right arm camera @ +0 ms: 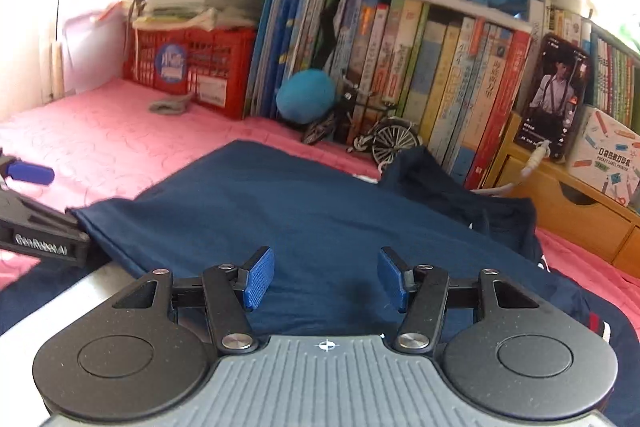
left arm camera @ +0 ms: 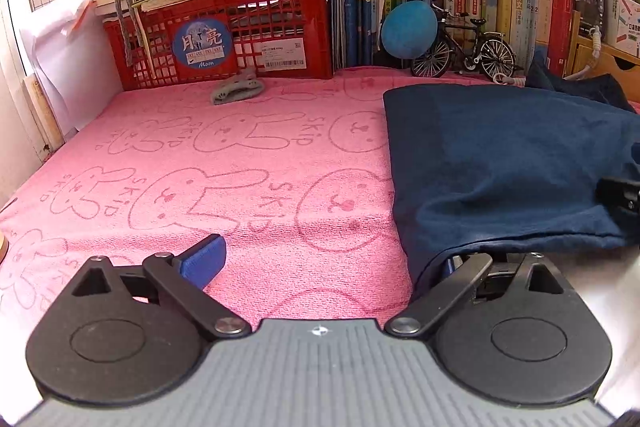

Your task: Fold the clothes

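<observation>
Left wrist view: left claw (left arm camera: pixel 320 259) spread wide, one blue pad bare over the pink towel (left arm camera: pixel 208 163), the other finger tucked under the near left corner of the navy garment (left arm camera: pixel 512 167). Nothing pinched there, as far as can be seen; the hidden pad lies beneath the cloth edge, so contact probable but not certain.

Right wrist view: right claw (right arm camera: pixel 326 277) also spread, both blue pads hovering just above the navy cloth, empty between. Garment spread directly ahead of and below this claw, reaching forward toward the toy bicycle (right arm camera: pixel 384 139) and the books (right arm camera: pixel 440 67); a crumpled part bunched ahead and to the right. Left claw visible at the far left edge, at the garment's corner.

Step in hand, by judgement: partway through folding, with a smooth doubled panel already lying flat and a rumpled portion left to deal with. Looks like the moment of taking hold for another fold, not of carrying one through.

Next move calls for: closing the left claw on the corner it straddles, lowering the right claw onto the near edge and pinching the top layers only, then lifting both together and carrying the edge forward, away from the claws, keeping the cloth taut between them. Risk of snagging the towel along with the garment on the left side.
</observation>
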A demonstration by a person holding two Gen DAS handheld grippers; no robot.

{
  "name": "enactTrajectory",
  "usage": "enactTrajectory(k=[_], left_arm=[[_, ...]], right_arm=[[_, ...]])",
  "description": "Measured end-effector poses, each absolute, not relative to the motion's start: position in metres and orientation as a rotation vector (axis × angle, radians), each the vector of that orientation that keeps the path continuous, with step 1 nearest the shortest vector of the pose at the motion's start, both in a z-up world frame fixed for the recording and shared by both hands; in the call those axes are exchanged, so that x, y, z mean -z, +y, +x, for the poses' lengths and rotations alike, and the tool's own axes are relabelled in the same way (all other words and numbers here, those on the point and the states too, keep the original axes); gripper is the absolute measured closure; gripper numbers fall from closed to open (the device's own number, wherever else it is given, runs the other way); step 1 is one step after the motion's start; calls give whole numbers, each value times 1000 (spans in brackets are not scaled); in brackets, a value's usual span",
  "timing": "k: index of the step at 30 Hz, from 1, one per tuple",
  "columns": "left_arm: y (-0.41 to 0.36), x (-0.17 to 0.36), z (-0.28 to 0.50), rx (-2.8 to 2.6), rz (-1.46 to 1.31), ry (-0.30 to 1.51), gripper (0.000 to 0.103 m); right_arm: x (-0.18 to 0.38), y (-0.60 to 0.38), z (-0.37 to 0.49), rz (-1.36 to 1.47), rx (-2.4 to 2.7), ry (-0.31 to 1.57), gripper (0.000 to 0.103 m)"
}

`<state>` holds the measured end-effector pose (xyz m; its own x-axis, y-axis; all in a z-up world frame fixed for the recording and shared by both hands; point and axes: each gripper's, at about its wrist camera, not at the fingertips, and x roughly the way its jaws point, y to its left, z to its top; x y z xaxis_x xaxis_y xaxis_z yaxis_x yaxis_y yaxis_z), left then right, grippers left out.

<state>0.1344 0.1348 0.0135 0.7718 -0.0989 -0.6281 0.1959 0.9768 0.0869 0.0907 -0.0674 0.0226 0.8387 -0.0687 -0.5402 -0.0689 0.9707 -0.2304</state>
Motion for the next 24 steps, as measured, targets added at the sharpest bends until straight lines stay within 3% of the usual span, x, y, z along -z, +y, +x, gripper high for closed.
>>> enactTrajectory(k=[9,10,12,19,24], left_arm=[[140,-12,137,168,111,690,0],[139,-12,136,166,115,688,0],[138,-12,136,162,124,685,0],[142,-12,139,180,89,697,0],[146,-25,130,283,140,668,3]], right_arm=[[12,-151,56,-535,359,607,34],[13,-164,52,-518,382,610,33],[13,-189,45,-443,406,612,21],[4,-233,45,-165,345,652,18],[0,-271,46,91,301,703,1]])
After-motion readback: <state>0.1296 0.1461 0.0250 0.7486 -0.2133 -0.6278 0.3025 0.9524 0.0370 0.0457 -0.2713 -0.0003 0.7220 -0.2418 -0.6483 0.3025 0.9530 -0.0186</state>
